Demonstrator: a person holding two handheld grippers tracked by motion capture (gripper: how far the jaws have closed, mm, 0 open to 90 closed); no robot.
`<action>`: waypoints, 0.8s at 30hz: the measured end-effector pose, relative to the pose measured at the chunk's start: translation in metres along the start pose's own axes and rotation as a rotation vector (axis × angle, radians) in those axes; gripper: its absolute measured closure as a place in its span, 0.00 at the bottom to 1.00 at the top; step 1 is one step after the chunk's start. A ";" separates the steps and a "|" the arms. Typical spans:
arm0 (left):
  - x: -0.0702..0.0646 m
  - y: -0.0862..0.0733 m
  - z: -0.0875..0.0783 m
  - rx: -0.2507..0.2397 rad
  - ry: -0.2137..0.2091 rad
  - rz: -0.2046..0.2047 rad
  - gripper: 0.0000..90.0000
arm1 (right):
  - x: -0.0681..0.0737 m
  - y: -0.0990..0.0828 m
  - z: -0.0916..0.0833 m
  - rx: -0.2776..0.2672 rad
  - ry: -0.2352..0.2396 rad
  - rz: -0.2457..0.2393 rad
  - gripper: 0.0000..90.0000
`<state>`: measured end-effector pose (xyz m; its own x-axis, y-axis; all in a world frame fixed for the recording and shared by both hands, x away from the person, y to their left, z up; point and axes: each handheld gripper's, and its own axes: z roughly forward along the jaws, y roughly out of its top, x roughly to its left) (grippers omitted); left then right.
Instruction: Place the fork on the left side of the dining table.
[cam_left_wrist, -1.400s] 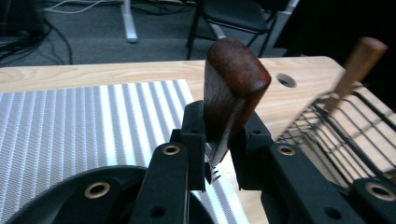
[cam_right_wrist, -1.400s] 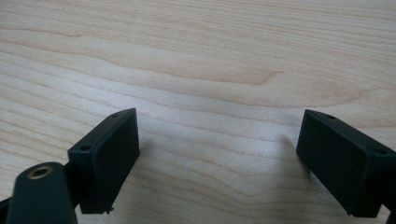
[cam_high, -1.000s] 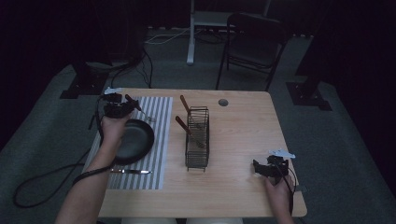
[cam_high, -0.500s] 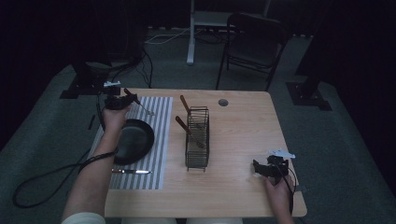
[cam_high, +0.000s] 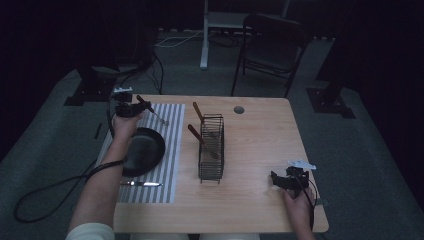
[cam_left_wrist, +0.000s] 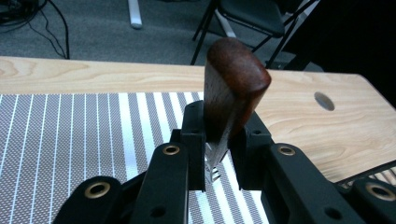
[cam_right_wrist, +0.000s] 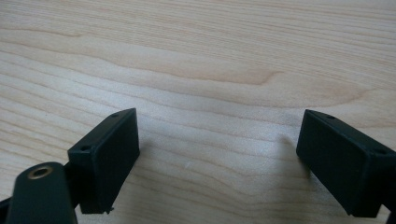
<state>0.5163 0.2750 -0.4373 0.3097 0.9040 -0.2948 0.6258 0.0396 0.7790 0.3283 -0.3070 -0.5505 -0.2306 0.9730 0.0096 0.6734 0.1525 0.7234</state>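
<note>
my left gripper (cam_high: 131, 108) is shut tight on a fork (cam_high: 152, 113) by its wood handle, up in the upper left of the high view, over the striped mat (cam_high: 170, 131) so the prongs can lie past the black pan (cam_high: 142, 150). my right gripper (cam_high: 287, 181) rests wide open, low right, holding nothing.

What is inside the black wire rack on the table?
Inside the wire rack, two utensils with brown wooden handles lean out toward the striped mat. Their lower ends sit behind the wires in dim light, so what kind of utensils they are cannot be told.
</note>
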 end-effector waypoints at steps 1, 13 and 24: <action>0.002 -0.001 0.002 0.001 -0.001 0.003 0.85 | 0.000 0.000 0.000 0.000 0.000 0.000 0.14; 0.035 -0.017 0.005 0.028 -0.040 -0.144 0.79 | 0.000 0.000 0.000 0.000 0.000 0.000 0.14; 0.059 -0.039 0.015 0.058 -0.001 -0.281 0.72 | 0.000 0.000 0.000 0.000 0.000 0.001 0.14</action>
<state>0.5206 0.3206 -0.4933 0.1189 0.8603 -0.4957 0.7271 0.2645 0.6335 0.3283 -0.3068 -0.5505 -0.2298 0.9732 0.0102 0.6735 0.1514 0.7235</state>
